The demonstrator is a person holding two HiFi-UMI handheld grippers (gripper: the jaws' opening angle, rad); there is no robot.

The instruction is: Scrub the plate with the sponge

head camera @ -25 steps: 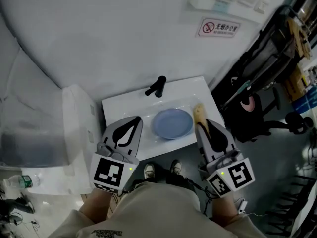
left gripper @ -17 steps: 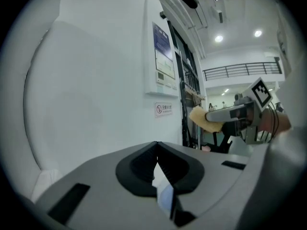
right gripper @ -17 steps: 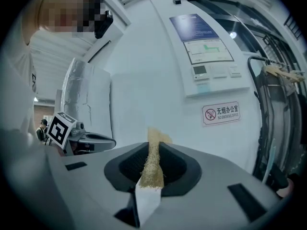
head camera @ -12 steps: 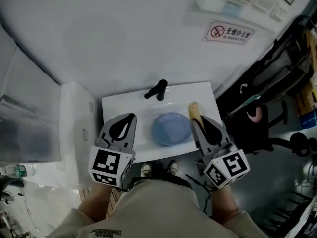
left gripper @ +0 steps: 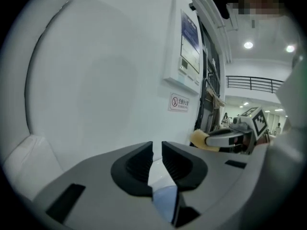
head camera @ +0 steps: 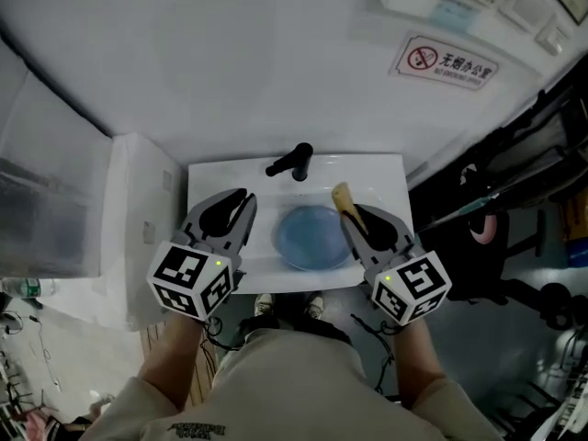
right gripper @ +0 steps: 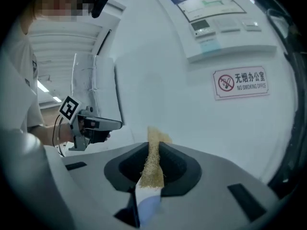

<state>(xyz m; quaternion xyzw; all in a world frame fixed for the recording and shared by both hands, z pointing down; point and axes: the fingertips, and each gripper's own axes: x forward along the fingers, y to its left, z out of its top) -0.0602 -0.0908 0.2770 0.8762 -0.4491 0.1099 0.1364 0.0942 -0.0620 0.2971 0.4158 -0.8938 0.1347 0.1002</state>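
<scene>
Right tongs (right gripper: 154, 152) clamp sponge (right gripper: 154, 137); plate (head camera: 312, 237) just beside them, in sink (head camera: 213, 180).

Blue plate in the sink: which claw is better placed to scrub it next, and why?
Right. The right claw is shut on the sponge beside the blue plate. The left claw holds nothing; its jaws are opening.

The plate (head camera: 314, 237) lies in the sink (head camera: 386, 169), before the faucet (head camera: 292, 162).
</scene>
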